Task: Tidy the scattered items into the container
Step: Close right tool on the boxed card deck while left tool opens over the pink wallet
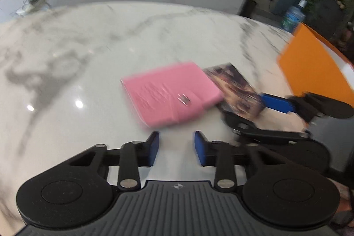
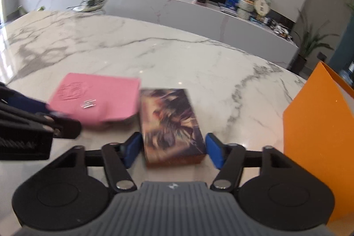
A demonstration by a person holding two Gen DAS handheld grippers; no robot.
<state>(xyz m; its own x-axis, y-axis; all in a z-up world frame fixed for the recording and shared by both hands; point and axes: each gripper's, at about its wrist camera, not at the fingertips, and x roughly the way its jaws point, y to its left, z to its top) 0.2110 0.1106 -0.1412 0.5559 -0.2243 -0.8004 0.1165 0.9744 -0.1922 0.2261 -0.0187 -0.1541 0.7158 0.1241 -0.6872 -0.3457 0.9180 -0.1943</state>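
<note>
Two claws reach for two flat things beside the orange container.

From the left wrist, my left claw (image 1: 176, 148) hangs over the bare marble tabletop (image 1: 88, 48). It looks empty, with a narrow gap between its pads. The pink wallet (image 1: 170, 92) lies just ahead of it, not between the pads. I think I must push forward to reach it. From the right wrist, my right claw (image 2: 172, 150) sits around the near end of the picture box (image 2: 170, 123). Small gaps show on both sides, so it is not squeezing yet. The orange container (image 2: 318, 143) stands near on the right, so I think that box goes in first.
</note>
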